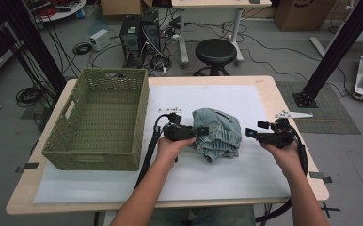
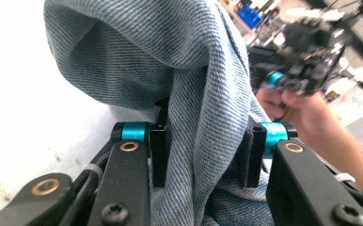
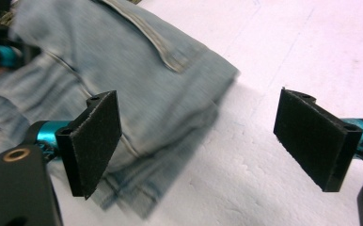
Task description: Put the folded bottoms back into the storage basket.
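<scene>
Denim lies bunched mid-table, just right of the green basket. Our left gripper has its jaws clamped on a fold at the near-left edge; our right gripper, jaws wide and empty, sits apart on the far side.

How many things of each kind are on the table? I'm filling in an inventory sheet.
Denim garment: 1
Green woven basket: 1
White mat: 1
Handheld grippers: 2, the left gripper and the right gripper
Total: 5
</scene>
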Motion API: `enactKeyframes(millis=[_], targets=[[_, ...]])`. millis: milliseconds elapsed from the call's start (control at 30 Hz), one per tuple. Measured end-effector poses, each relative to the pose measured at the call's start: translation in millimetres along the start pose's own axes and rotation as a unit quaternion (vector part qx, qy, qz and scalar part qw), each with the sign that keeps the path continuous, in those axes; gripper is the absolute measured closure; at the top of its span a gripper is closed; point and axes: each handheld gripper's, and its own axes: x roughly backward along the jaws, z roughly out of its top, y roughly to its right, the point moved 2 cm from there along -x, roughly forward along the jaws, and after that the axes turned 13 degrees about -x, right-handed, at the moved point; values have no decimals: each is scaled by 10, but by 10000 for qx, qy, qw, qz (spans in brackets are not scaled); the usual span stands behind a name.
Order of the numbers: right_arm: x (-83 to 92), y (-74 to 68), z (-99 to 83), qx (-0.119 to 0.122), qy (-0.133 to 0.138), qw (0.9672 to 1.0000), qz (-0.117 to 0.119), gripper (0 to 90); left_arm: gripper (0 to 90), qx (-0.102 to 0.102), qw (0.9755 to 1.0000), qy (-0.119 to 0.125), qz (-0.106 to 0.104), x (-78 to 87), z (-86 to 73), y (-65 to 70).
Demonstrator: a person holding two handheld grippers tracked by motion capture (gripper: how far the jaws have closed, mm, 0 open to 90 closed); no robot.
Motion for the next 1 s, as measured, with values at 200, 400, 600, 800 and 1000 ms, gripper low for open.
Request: enactKeyframes(millis=[200, 400, 600, 800, 1000], targets=[[-19, 20, -12, 1, -39, 10000, -28, 154, 649, -211, 9995, 192, -97, 170, 223, 127], [-58, 13, -27, 11, -118, 9999, -51, 154, 649, -498, 9978, 345, -285, 314, 464, 334], [-88, 5, -46, 61, -180, 9998, -60, 154, 650, -672, 9956, 571, -326, 561, 680, 439], [-124, -14, -57, 123, -235, 9996, -66, 154, 650, -741, 9929, 893, -249, 942, 896, 463], [-164, -30, -69, 172, -298, 9994, -79, 154, 650, -748, 9898, 1215, 2, 1426, 1055, 411]])
